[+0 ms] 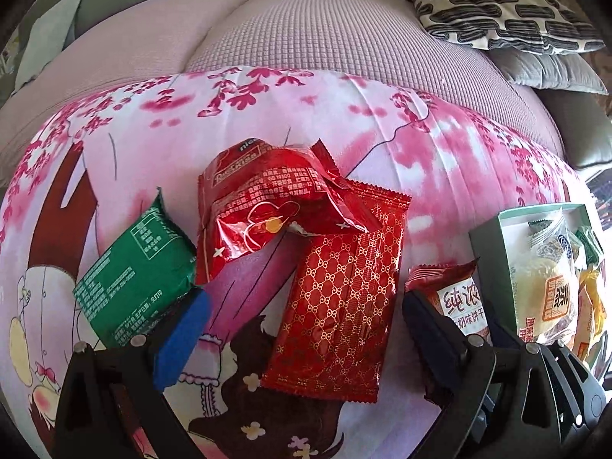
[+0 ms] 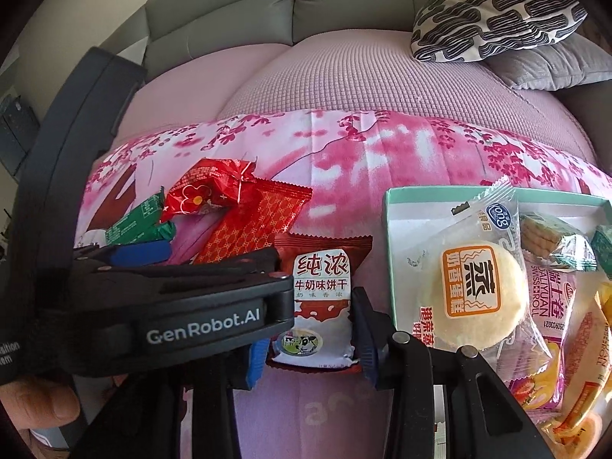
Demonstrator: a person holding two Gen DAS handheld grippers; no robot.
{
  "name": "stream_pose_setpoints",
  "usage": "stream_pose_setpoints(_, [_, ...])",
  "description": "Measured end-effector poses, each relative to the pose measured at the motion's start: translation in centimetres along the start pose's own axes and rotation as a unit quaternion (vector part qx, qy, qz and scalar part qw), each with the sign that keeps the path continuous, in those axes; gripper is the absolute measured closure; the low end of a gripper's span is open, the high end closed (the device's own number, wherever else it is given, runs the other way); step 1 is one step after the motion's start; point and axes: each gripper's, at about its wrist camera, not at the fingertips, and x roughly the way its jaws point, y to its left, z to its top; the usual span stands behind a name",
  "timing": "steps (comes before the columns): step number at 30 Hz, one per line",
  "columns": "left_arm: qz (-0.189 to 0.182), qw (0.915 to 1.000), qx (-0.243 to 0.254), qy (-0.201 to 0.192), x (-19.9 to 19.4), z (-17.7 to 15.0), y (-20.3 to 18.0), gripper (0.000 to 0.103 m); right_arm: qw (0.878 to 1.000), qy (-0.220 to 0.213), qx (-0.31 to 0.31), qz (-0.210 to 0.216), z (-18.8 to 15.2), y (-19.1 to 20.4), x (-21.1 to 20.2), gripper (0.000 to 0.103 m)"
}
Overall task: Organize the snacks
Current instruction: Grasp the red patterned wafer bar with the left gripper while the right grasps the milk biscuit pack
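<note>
In the left wrist view my left gripper (image 1: 302,325) is open and empty, its fingers straddling a red patterned packet (image 1: 336,306). A shiny red bag (image 1: 267,206) lies behind it and a green packet (image 1: 134,267) to its left. In the right wrist view my right gripper (image 2: 306,340) has its fingers on both sides of a brown-and-white milk biscuit packet (image 2: 321,298), which also shows in the left wrist view (image 1: 455,298). Whether they grip it is unclear. A mint-green box (image 2: 390,206) on the right holds a round cake pack (image 2: 470,298) and several other snacks.
Everything lies on a pink floral cloth (image 1: 344,122) spread over a pink sofa cushion (image 1: 325,26). A black-and-white patterned pillow (image 2: 497,15) and a grey pillow (image 2: 550,65) sit at the back right. The left gripper's body (image 2: 153,306) crowds the right wrist view's left side.
</note>
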Motion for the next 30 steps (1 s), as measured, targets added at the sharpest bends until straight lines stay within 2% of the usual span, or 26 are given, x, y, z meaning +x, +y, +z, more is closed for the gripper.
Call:
stream_pose_setpoints(9, [0.013,0.9994,0.033,0.006,1.1,0.7,0.6,0.001,1.0,0.002,0.004,0.004,-0.2,-0.1,-0.4,0.061])
stream_pose_setpoints(13, [0.032,0.9963,0.079,0.014,1.9,0.9,-0.3,0.002,1.0,0.003,0.004,0.008,-0.3,-0.1,-0.7,0.061])
stream_pose_setpoints(20, [0.034,0.9966,0.073,0.017,2.1,1.3,-0.1,0.005,1.0,0.003,0.012,0.017,-0.6,-0.3,-1.1,0.061])
stream_pose_setpoints(21, [0.033,0.9969,0.07,0.017,2.0,1.2,-0.2,0.006,1.0,0.003,0.014,0.018,-0.7,-0.3,-1.1,0.061])
stream_pose_setpoints(26, [0.019,0.9974,0.069,0.007,0.9,0.5,-1.4,0.039,0.999,0.003,0.024,0.034,-0.7,-0.7,-1.2,0.061])
stream_pose_setpoints(28, [0.018,0.9972,0.073,0.005,0.7,0.5,-1.8,0.047,0.999,0.004,0.025,0.036,-0.7,-0.8,-1.4,0.061])
stream_pose_setpoints(30, [0.018,0.9975,0.068,0.001,0.6,0.4,-1.9,0.051,0.999,0.004,0.026,0.036,-0.8,-0.8,-1.6,0.061])
